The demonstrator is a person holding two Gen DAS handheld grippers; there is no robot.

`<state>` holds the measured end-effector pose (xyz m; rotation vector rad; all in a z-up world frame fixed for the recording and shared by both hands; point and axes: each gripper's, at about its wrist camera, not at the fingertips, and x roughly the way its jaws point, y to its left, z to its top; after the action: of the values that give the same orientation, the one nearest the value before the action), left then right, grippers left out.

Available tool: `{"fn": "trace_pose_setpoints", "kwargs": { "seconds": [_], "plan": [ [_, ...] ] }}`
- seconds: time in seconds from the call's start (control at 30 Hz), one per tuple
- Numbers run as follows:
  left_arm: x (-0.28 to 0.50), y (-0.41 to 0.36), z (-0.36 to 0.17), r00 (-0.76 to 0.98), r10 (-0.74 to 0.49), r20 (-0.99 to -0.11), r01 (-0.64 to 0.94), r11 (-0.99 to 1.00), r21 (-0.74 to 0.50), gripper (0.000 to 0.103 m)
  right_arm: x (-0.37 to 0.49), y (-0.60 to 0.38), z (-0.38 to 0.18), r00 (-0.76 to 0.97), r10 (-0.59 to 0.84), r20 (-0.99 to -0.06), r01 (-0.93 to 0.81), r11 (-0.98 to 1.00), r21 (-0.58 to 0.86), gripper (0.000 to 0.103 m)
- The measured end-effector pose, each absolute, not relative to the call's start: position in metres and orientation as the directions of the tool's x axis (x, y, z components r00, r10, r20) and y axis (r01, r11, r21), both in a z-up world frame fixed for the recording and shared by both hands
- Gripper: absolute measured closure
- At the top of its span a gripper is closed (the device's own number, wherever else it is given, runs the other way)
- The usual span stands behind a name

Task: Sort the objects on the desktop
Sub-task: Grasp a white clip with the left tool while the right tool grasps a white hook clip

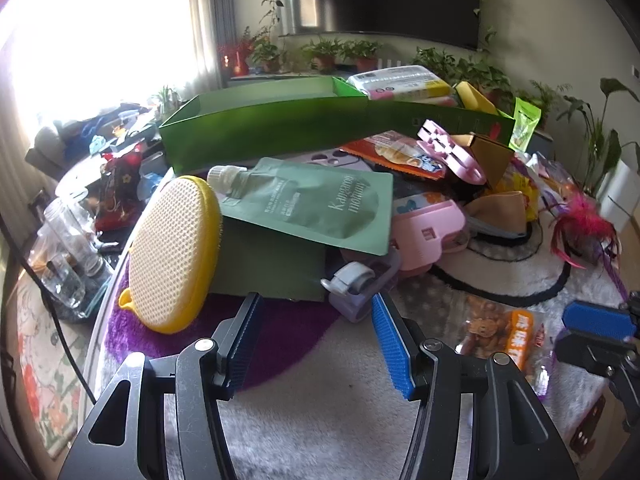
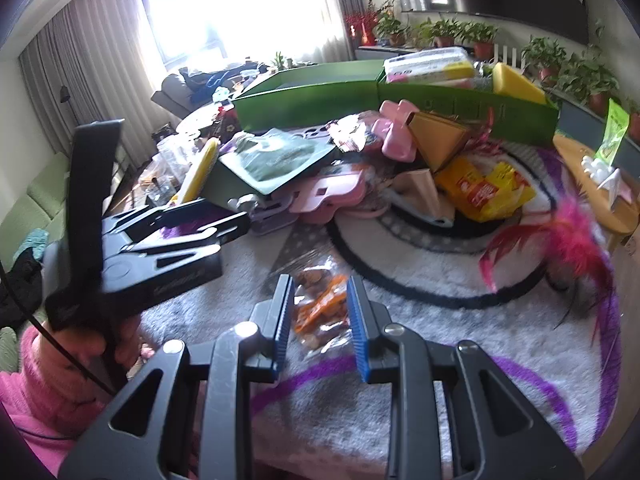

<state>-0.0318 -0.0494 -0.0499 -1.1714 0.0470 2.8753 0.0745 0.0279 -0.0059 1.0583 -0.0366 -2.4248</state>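
Two handheld grippers hover over a cluttered, rug-covered table. The left gripper (image 1: 316, 336) has its jaws spread wide with nothing between them, pointing at a green pouch (image 1: 316, 208) lying on a dark green box (image 1: 268, 268), with a yellow mesh brush (image 1: 172, 256) leaning against the box's left side. The right gripper (image 2: 318, 320), jaws also parted and holding nothing, sits just above a clear snack packet (image 2: 320, 308) on the white rug (image 2: 440, 320). Behind the pile stands a long green tray (image 1: 264, 128); a pink feather toy (image 2: 568, 240) lies to the right.
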Motion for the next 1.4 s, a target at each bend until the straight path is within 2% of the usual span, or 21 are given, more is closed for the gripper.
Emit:
{"fn": "trace_pose_setpoints", "kwargs": {
  "seconds": [0.53,0.6,0.67,0.73,0.83,0.97,1.07,1.13,1.17,1.4],
  "plan": [
    [-0.054,-0.053,-0.058,-0.666,0.209,-0.716,-0.197,-0.975,-0.101,0.045,0.082,0.025,-0.018,-0.542,-0.463,-0.702,0.458,-0.862,0.216,0.074],
    [-0.056,-0.048,-0.058,-0.665,0.219,-0.714,-0.226,-0.97,-0.088,0.05,0.082,0.025,-0.02,-0.539,-0.459,-0.706,0.451,-0.865,0.218,0.074],
    [-0.059,-0.044,-0.062,-0.627,0.239,-0.741,-0.252,-0.963,-0.098,0.065,0.081,0.026,-0.021,-0.538,-0.456,-0.709,0.445,-0.868,0.221,0.074],
    [-0.06,-0.041,-0.065,-0.61,0.246,-0.754,-0.264,-0.959,-0.099,0.067,0.082,0.026,-0.02,-0.538,-0.455,-0.71,0.444,-0.868,0.221,0.074],
    [-0.063,-0.044,-0.07,-0.596,0.252,-0.762,-0.266,-0.958,-0.109,0.075,0.083,0.024,-0.02,-0.536,-0.458,-0.709,0.453,-0.865,0.216,0.074],
    [-0.058,-0.047,-0.068,-0.59,0.284,-0.756,-0.265,-0.952,-0.151,0.076,0.087,0.017,-0.025,-0.52,-0.468,-0.715,0.48,-0.852,0.209,0.074],
    [-0.055,-0.041,-0.068,-0.6,0.264,-0.755,-0.273,-0.955,-0.117,0.076,0.091,0.012,-0.028,-0.507,-0.478,-0.718,0.501,-0.841,0.206,0.074],
    [-0.058,-0.038,-0.069,-0.601,0.258,-0.756,-0.269,-0.956,-0.112,0.076,0.093,0.009,-0.031,-0.499,-0.483,-0.72,0.508,-0.836,0.208,0.065],
    [-0.06,-0.038,-0.069,-0.602,0.256,-0.756,-0.266,-0.957,-0.112,0.076,0.094,0.008,-0.032,-0.5,-0.48,-0.721,0.509,-0.836,0.203,0.064],
    [-0.065,-0.036,-0.071,-0.61,0.248,-0.753,-0.26,-0.96,-0.105,0.076,0.104,0.002,-0.031,-0.51,-0.466,-0.723,0.531,-0.832,0.161,0.064]
  ]
}}
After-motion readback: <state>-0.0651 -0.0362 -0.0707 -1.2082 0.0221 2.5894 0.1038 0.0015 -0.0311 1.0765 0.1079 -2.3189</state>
